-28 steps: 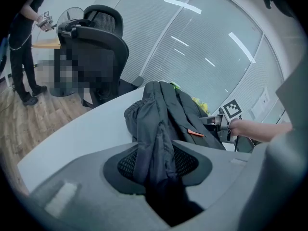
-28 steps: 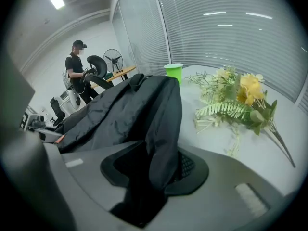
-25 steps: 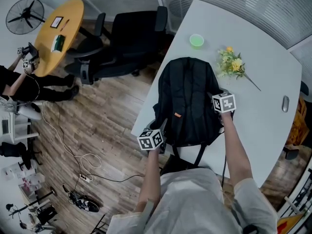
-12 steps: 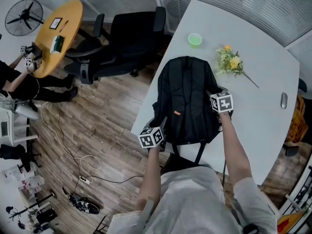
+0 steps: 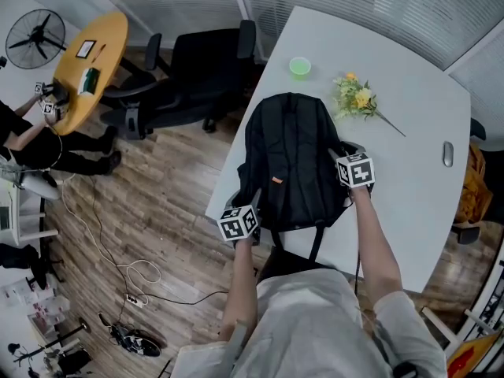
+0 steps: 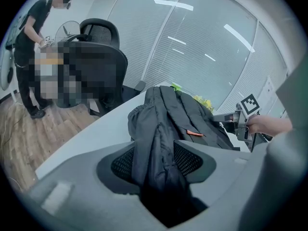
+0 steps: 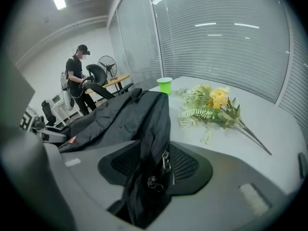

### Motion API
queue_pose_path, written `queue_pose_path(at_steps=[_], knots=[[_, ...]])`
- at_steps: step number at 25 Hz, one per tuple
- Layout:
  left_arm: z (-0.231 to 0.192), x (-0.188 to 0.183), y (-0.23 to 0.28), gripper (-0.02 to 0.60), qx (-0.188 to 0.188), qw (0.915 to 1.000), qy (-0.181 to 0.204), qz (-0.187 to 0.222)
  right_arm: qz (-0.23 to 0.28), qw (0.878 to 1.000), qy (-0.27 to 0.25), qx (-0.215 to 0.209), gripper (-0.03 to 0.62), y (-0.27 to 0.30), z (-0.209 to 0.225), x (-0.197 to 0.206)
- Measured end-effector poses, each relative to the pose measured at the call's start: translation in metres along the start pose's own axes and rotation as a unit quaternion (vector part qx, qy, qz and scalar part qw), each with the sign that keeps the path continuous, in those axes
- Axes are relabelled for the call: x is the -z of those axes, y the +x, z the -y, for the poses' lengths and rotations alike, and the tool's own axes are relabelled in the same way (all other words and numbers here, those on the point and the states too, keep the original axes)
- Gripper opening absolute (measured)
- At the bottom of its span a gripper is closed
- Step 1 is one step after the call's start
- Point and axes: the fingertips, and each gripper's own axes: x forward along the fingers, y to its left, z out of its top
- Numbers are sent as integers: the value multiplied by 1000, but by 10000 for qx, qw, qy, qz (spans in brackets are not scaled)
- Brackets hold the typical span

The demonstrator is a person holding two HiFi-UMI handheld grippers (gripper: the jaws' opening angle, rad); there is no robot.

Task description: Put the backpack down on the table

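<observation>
A black backpack (image 5: 291,156) lies flat on the white table (image 5: 409,172), its straps hanging over the near edge. My left gripper (image 5: 253,205) is at the pack's lower left corner and my right gripper (image 5: 340,153) at its right side. In the left gripper view, a fold of the backpack (image 6: 183,114) runs loosely through my left gripper (image 6: 156,163). In the right gripper view, a strip of the backpack (image 7: 120,114) with zipper pulls hangs slack in my right gripper (image 7: 155,167). Both pairs of jaws have just been opening and stand open.
A bunch of yellow flowers (image 5: 354,101) and a green cup (image 5: 299,66) lie beyond the pack on the table. A small grey object (image 5: 447,153) sits at the right. Black office chairs (image 5: 205,69) stand left of the table, with a yellow table (image 5: 94,53) and a person (image 5: 24,132) further off.
The backpack rests on the table as before. Both grippers stay at its sides, the right one lifted slightly. The head view has shifted a little.
</observation>
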Motion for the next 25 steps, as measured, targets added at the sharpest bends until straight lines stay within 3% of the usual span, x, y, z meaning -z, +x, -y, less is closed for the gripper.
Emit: queue_pose_path(at_steps=[14, 25], knots=[[22, -12, -53, 238, 60, 9980, 136, 610, 466, 9984, -201, -265, 178, -58, -45, 6], [75, -16, -94, 236, 592, 9914, 558, 1020, 945, 9931, -18, -690, 189, -109, -97, 24]])
